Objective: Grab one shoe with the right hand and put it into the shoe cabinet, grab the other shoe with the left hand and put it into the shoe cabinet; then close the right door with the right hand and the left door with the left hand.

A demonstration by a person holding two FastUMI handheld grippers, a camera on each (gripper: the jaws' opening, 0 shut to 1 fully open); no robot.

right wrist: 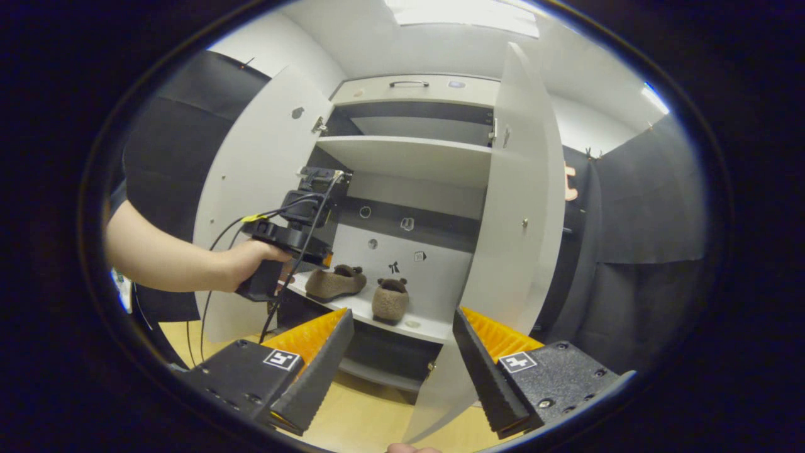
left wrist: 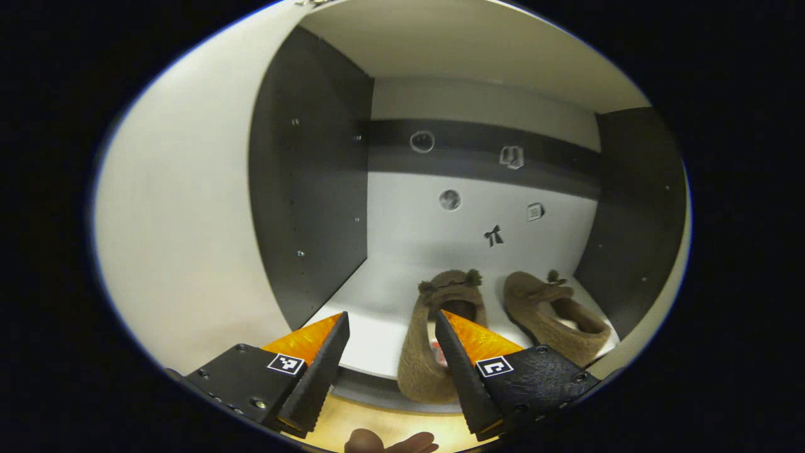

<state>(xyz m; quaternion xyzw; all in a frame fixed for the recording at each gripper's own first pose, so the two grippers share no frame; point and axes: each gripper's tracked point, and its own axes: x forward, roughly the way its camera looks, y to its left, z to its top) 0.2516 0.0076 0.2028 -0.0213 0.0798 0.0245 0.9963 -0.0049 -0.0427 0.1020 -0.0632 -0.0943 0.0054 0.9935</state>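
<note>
Two brown fuzzy shoes stand side by side on the white shelf [left wrist: 377, 296] inside the shoe cabinet. In the left gripper view one shoe [left wrist: 427, 352] lies close, its heel over the shelf's front edge, and the other shoe [left wrist: 553, 311] rests to its right. My left gripper [left wrist: 390, 314] is open just in front of the shelf and holds nothing. In the right gripper view both shoes [right wrist: 335, 282] [right wrist: 390, 301] sit on the shelf, and a hand holds the left gripper [right wrist: 317, 255] at the cabinet's opening. My right gripper [right wrist: 402, 311] stands open farther back, facing the cabinet.
Both doors stand open: the left door [right wrist: 251, 207] behind the person's arm [right wrist: 170, 258], the right door [right wrist: 516, 207] just ahead of my right fingers. An upper shelf [right wrist: 409, 157] and a drawer with a handle [right wrist: 409, 83] sit above. The floor [right wrist: 365, 415] is light wood.
</note>
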